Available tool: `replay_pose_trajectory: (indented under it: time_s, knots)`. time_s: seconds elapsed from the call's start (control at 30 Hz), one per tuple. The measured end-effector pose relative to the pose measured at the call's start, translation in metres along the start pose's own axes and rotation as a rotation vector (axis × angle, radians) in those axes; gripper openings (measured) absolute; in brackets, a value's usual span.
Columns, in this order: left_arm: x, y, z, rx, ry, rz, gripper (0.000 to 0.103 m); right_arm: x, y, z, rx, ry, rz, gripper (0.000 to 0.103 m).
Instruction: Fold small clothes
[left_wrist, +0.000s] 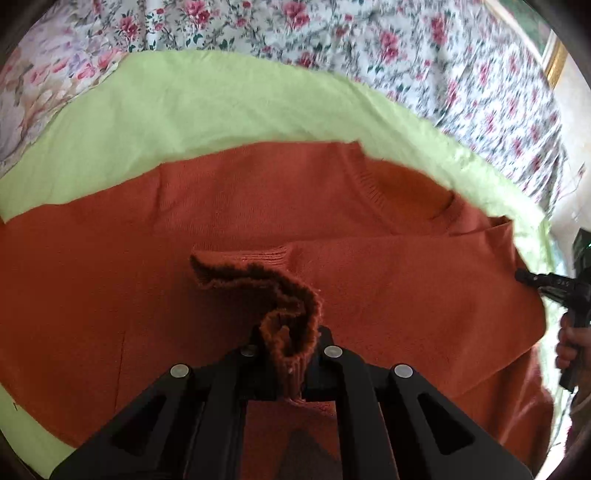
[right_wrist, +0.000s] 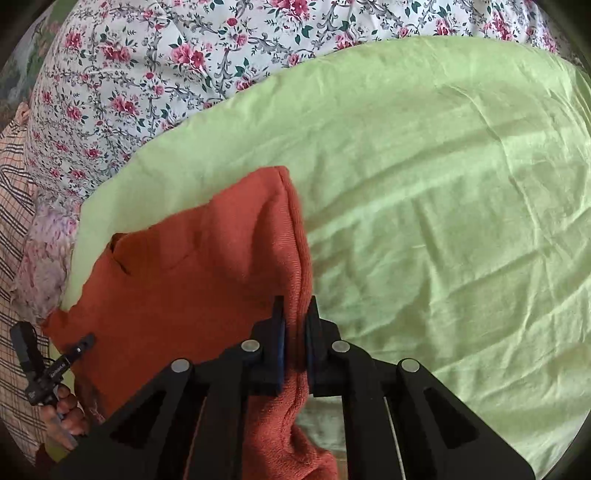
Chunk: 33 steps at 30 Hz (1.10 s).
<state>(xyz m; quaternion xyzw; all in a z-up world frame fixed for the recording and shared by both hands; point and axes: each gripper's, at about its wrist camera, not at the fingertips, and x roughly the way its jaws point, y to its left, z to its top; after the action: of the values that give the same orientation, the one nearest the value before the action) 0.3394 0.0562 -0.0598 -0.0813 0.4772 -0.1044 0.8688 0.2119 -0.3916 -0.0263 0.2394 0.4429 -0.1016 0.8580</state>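
Floral-print bedspread (right_wrist: 155, 74) runs beyond the fingers in both views. On it lies a pale green cotton sheet (right_wrist: 424, 177), wrinkled, filling everything right of & ahead of the right fingers.

Rust-orange knitted sweater (left_wrist: 221, 206) lies mostly flat on the green sheet, spread ahead of & to both sides of the left fingers, w/ neckline ahead-right of them. One sleeve is folded across the body.

Left gripper (left_wrist: 290, 354): jaws closed tight on a ribbed cuff (left_wrist: 269, 284), which bunches up & curls just past the tips.

Right gripper (right_wrist: 295, 332): jaws pinched shut on the sweater's side edge, w/ knit running up between the pads & hanging below them. Bulk of the garment sits left of its fingers.

Handling, my read: light, soft, floppy knit, stretchy, fuzzy enough not to slip, not fragile. It'll sag & drag between two holds, so prob. lift low & keep it taut. Best grips are ribbed cuffs, hem & side seams, since doubled edges hold better than a single layer mid-panel.
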Motion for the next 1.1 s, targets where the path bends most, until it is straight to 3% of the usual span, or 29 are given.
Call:
replay_pose_trajectory:
  time_s: [0.13, 0.2, 0.3, 0.47, 0.53, 0.6, 0.7, 0.83, 1.1]
  knots:
    - [-0.003, 0.006, -0.003, 0.01, -0.018, 0.017, 0.004, 0.011, 0.0, -0.006, -0.002, 0.021, -0.032, 0.012]
    - [-0.007, 0.006, -0.006, 0.029, -0.028, 0.036, 0.005, 0.004, 0.0, -0.009, 0.024, -0.004, -0.046, 0.027]
    - [-0.014, 0.009, -0.013, 0.034, -0.037, 0.039, 0.008, -0.017, 0.008, -0.017, 0.01, -0.068, -0.043, 0.035]
    - [-0.048, 0.024, -0.032, -0.013, -0.072, 0.029, 0.029, -0.048, 0.041, -0.033, -0.055, -0.142, 0.045, 0.045]
    - [-0.069, 0.034, -0.043, -0.049, -0.106, 0.037, 0.034, -0.055, 0.059, -0.047, -0.088, -0.141, 0.112, 0.048]
    - [-0.088, 0.045, -0.054, -0.088, -0.134, 0.042, 0.047, -0.056, 0.075, -0.061, -0.113, -0.121, 0.172, 0.051]
    - [-0.118, 0.072, -0.074, -0.159, -0.172, 0.071, 0.066, -0.06, 0.096, -0.09, -0.142, -0.089, 0.239, 0.059]
    - [-0.142, 0.123, -0.09, -0.261, -0.184, 0.125, 0.072, -0.059, 0.118, -0.123, -0.147, -0.045, 0.284, 0.064]
    - [-0.155, 0.282, -0.086, -0.635, -0.221, 0.18, 0.075, -0.06, 0.146, -0.153, -0.193, 0.017, 0.288, 0.067]
